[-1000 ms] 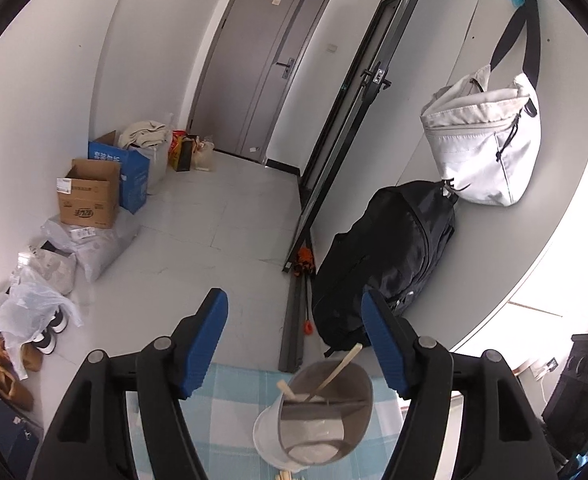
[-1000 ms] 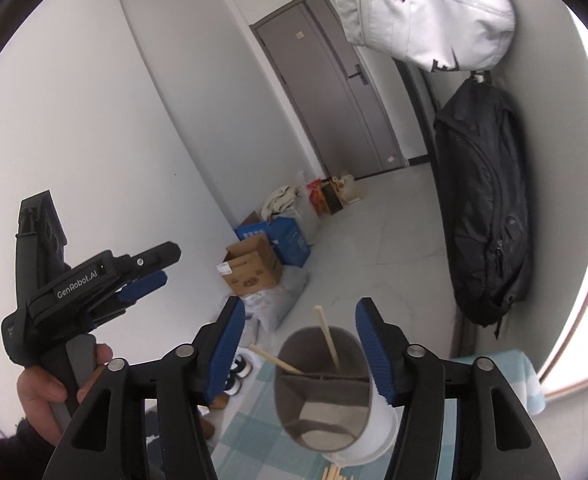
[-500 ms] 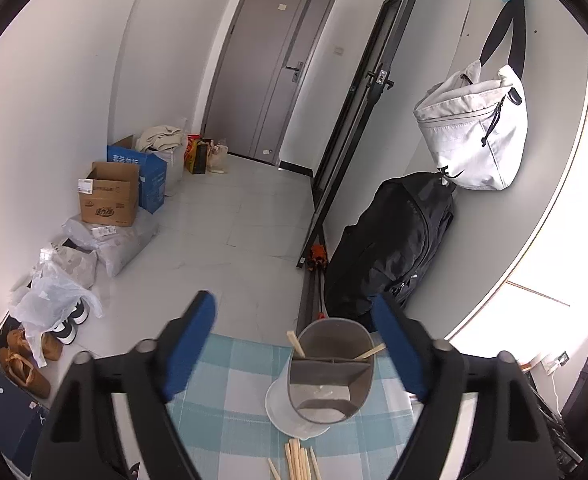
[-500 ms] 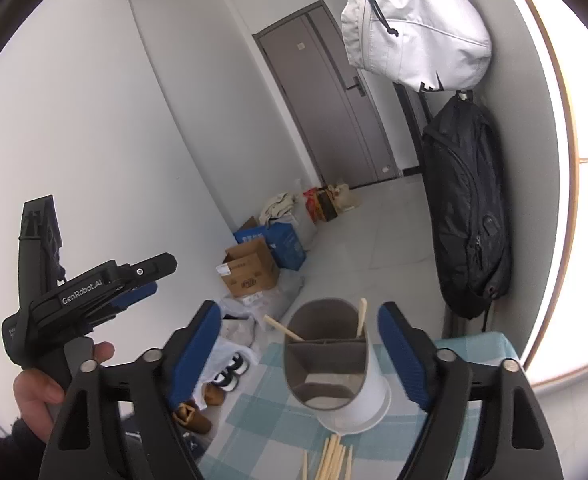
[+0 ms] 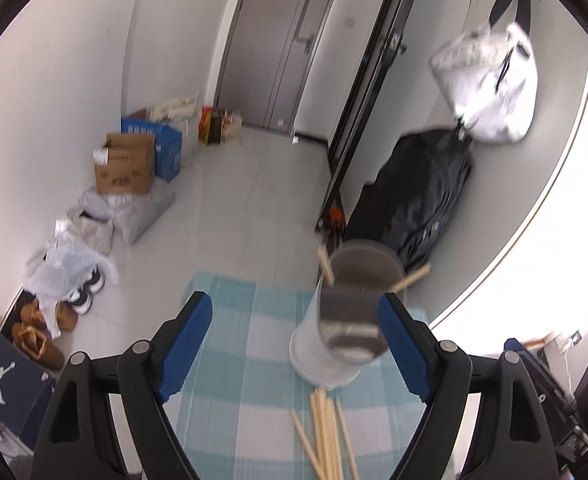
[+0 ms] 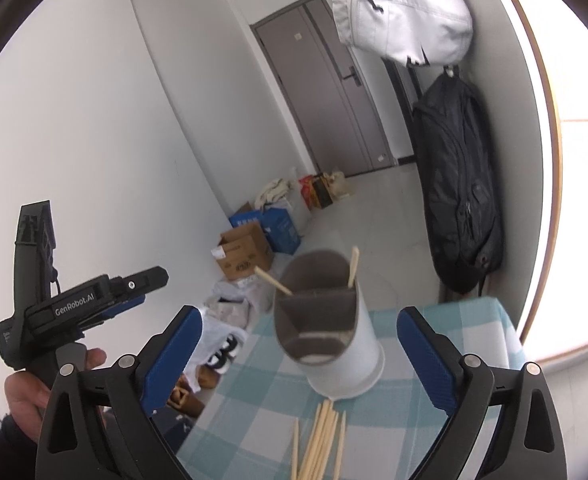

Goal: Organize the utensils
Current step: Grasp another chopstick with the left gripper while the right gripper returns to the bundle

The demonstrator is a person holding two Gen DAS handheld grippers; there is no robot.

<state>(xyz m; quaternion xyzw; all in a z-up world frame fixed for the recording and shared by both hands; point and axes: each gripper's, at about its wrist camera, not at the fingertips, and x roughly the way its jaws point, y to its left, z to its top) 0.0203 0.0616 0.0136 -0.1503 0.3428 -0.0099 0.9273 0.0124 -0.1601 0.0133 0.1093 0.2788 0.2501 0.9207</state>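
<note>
While the white utensil holder (image 6: 334, 344) stands upright on the checked surface (image 6: 446, 432) with two chopsticks (image 6: 352, 266) leaning in its rear compartment, a loose bundle of chopsticks (image 6: 318, 444) lies just in front of it. You hold your right hand-held gripper (image 6: 300, 350) and your left hand-held gripper (image 5: 294, 344) spread wide and empty above that bundle. Beyond the surface's edge, a black backpack (image 6: 458, 200) leans against the wall and cardboard boxes (image 5: 123, 166) sit on the floor.

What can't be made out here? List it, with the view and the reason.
- Loose chopsticks: near ends cut off by the bottom edge in both wrist views, so no count.
- Holder: blurred in both views; its bottom is not visible.
- The two chopsticks standing in it: lower parts hidden by its wall.
- Left gripper and right gripper: open, empty.
</note>
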